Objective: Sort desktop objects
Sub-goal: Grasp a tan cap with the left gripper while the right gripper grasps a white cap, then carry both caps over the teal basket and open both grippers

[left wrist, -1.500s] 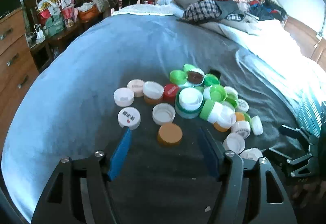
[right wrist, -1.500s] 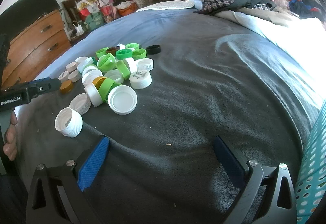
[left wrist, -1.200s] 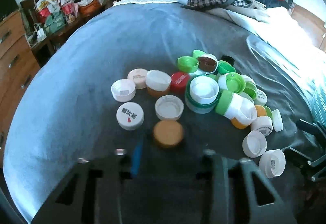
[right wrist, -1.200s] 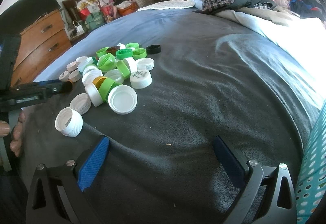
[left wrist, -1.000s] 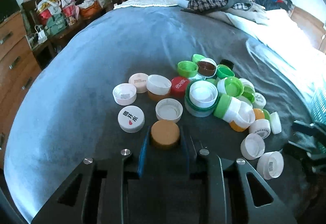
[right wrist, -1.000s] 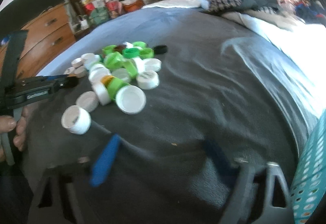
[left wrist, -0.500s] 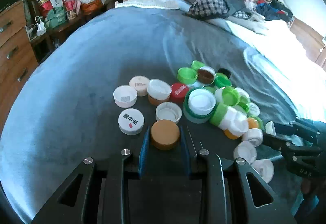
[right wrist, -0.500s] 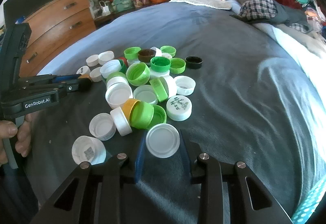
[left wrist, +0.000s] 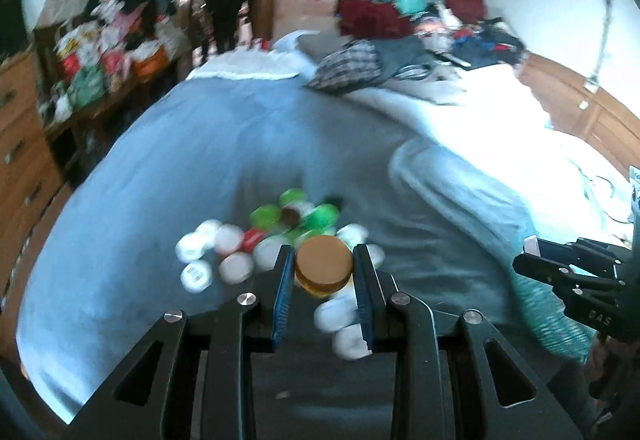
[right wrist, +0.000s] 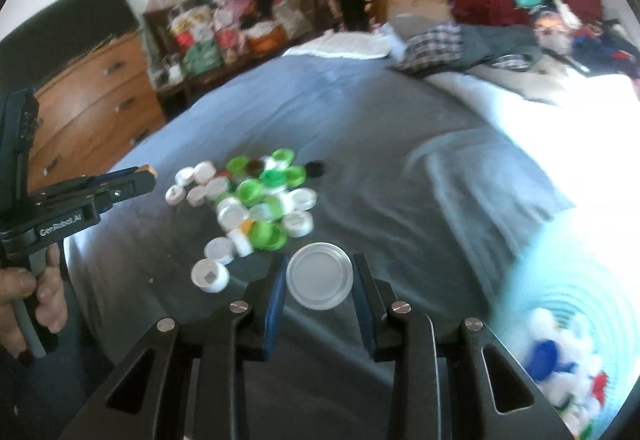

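Observation:
A pile of white, green, red and dark bottle caps [right wrist: 256,196] lies on the grey blanket [right wrist: 400,168]; it also shows in the left wrist view [left wrist: 280,236]. My left gripper [left wrist: 323,272] is shut on an orange-brown cap [left wrist: 323,268] and holds it above the pile. It shows from the side in the right wrist view [right wrist: 136,176]. My right gripper [right wrist: 319,276] is shut on a large white cap [right wrist: 319,275], lifted above the blanket. It shows at the right edge of the left wrist view [left wrist: 532,264].
A teal perforated basket [right wrist: 572,328] holding several caps stands at the lower right; it also shows in the left wrist view [left wrist: 540,304]. A wooden dresser [right wrist: 92,100] stands left of the bed. Clothes [right wrist: 480,36] are heaped at the far end.
Both grippers have risen from the blanket with their caps and swung toward the basket on the right. The pile now sits farther away in both views.

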Motion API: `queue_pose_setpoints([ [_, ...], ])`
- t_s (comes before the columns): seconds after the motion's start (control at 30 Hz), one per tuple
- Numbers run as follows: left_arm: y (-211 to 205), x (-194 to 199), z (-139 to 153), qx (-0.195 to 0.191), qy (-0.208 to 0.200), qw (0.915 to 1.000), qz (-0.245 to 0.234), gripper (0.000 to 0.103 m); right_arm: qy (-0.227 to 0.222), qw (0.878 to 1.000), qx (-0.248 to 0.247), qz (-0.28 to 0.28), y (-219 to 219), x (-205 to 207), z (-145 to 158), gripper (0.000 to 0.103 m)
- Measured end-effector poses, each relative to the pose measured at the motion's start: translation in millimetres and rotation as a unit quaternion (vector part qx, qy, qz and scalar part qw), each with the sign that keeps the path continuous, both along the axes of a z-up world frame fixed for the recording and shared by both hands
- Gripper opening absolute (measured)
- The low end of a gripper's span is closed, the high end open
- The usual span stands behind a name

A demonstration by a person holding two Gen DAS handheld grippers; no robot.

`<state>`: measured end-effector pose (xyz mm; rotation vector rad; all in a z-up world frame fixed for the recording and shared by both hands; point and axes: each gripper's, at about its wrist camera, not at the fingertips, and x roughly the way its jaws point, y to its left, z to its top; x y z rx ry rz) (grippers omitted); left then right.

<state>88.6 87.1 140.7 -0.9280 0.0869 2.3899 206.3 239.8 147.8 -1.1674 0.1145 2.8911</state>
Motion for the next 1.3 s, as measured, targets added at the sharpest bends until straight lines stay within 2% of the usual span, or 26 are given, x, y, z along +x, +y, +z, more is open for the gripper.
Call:
queue_pose_setpoints([
  [0.2, 66.6, 25.1, 41.9, 0.012, 0.024, 0.9977, -0.062, 0.025, 0.028, 0.997, 0.027, -0.066, 57.2, 51.0, 34.5, 0.034],
  [0.37, 137.9, 52.1, 56.8, 0.006, 0.024, 0.9915, -0.128, 0.025, 0.031, 0.992, 0.019, -0.121, 112.1, 91.7, 47.7, 0.034],
  [0.53, 211.4, 81.3, 61.1, -0.016, 0.003, 0.9789, -0.204, 0.025, 0.019, 0.989, 0.005, -0.15, 150.2, 121.5, 53.0, 0.034],
  [0.67, 258.3, 95.7, 53.8, -0.043, -0.036, 0.9671, -0.248, 0.025, 0.007, 0.986, -0.027, -0.163, 173.5, 136.1, 47.5, 0.034],
  [0.73, 270.4, 100.9, 50.6, -0.049, -0.052, 0.9638, -0.257, 0.025, -0.001, 0.985, -0.041, -0.168, 181.2, 139.1, 41.5, 0.034],
  [0.87, 278.7, 109.1, 45.1, -0.056, -0.058, 0.9607, -0.266, 0.025, -0.009, 0.984, -0.052, -0.169, 189.6, 143.8, 33.9, 0.034],
  [1.3, 290.1, 109.0, 23.7, -0.064, -0.074, 0.9605, -0.26, 0.025, -0.016, 0.986, -0.052, -0.158, 194.5, 134.6, 29.4, 0.035],
])
